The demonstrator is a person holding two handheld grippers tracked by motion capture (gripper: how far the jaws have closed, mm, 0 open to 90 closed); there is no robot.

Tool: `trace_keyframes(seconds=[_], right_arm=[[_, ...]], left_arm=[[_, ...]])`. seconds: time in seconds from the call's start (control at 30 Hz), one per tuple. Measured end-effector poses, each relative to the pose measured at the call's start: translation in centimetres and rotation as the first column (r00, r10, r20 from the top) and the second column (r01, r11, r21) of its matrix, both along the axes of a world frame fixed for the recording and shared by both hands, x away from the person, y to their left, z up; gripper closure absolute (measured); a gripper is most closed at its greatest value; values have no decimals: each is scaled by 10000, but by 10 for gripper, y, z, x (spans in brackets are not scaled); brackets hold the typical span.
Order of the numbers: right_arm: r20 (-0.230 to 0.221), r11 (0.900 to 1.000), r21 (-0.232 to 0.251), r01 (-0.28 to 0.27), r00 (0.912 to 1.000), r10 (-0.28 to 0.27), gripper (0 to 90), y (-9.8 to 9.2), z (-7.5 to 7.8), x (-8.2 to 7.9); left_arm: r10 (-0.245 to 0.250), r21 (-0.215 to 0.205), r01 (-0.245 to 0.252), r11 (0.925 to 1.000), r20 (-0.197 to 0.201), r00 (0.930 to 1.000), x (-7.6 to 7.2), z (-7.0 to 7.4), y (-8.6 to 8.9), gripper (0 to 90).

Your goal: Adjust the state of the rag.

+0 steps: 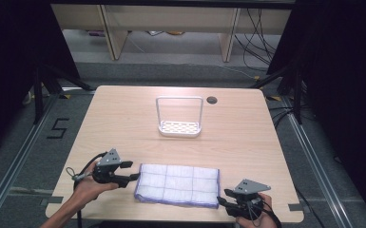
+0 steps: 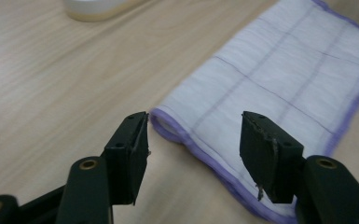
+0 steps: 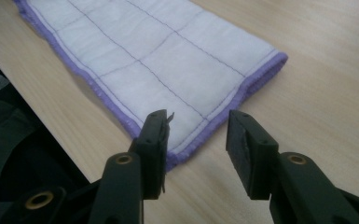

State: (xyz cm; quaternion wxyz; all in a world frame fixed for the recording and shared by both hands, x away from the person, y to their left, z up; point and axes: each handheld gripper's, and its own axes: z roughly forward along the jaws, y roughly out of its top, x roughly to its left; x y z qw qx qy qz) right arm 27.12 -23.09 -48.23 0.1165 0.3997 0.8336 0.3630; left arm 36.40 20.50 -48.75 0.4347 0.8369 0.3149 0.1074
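Left claw: your left claw is standing released, its jaws spread apart and gripping nothing, just beside the left short edge of the cloth.
Left claw close-up: in the left gripper view the cloth's folded corner is lying between and just beyond the two jaws, with no pad pressing on it.
Right claw: your right claw is also standing released, jaws parted, at the cloth's right near corner.
Right claw close-up: in the right gripper view the cloth's purple-edged corner is sitting between the jaws, ungripped.
Cloth: it is lying flat and folded, white with a purple border, near the front edge of the desk.
Rack: a white rack is standing farther back, well apart from the cloth.
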Motion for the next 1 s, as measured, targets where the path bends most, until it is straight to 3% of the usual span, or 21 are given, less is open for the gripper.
trace_keyframes(seconds=[0.1, 0.13, 0.23, 0.27, 0.33, 0.43, 0.5, 0.57, 0.63, 0.8, 0.97, 1.0], right_arm=[[-116, 9997, -86, 248, 9996, -249, 556, 2, -1, 1], [37, 9995, -177, 275, 9996, -274, 547, 3, -2, 1], [83, 9985, -466, 289, 9996, -285, 536, 9, -2, 0], [-114, 9985, -431, 331, 9994, -337, 526, 12, -2, -1], [-118, 9983, -517, 272, 9995, -278, 521, 14, -3, -2], [-339, 9978, -540, 392, 9986, -410, 525, 19, -5, -3], [-144, 9973, -695, 248, 9996, -258, 533, 20, -8, -2], [-305, 9963, -800, 301, 9990, -326, 537, 21, -10, -1], [-233, 9946, -996, 281, 9993, -306, 536, 21, -13, 1], [-314, 9893, -1448, 193, 9992, -241, 521, 27, -17, 1], [-112, 9843, -1748, 253, 9996, -276, 521, 32, -17, -1], [-55, 9824, -1866, 116, 9999, -128, 525, 31, -16, 0]], left_arm=[[234, 98, -233, 9997, -172, 9996, 14, -3, -3, 398], [188, 324, -182, 9993, -194, 9996, 18, -3, -3, 393], [268, 226, -261, 9994, -313, 9991, 23, -5, -7, 376], [28, 507, -7, 9987, -412, 9991, 29, -5, -8, 376], [84, 256, -69, 9996, -587, 9982, 32, -7, -14, 378], [-129, 485, 158, 9987, -597, 9981, 39, -10, -20, 405], [-189, 540, 217, 9983, -522, 9985, 41, -12, -22, 443], [-333, 476, 360, 9982, -561, 9979, 42, -17, -29, 464], [-673, 900, 711, 9934, -441, 9968, 42, -19, -31, 498], [-746, 1311, 776, 9883, -279, 9968, 40, -24, -32, 533], [-1148, 1430, 1150, 9830, -95, 9933, 36, -25, -32, 602], [-1043, 1511, 1044, 9830, -90, 9945, 35, -25, -32, 611]])
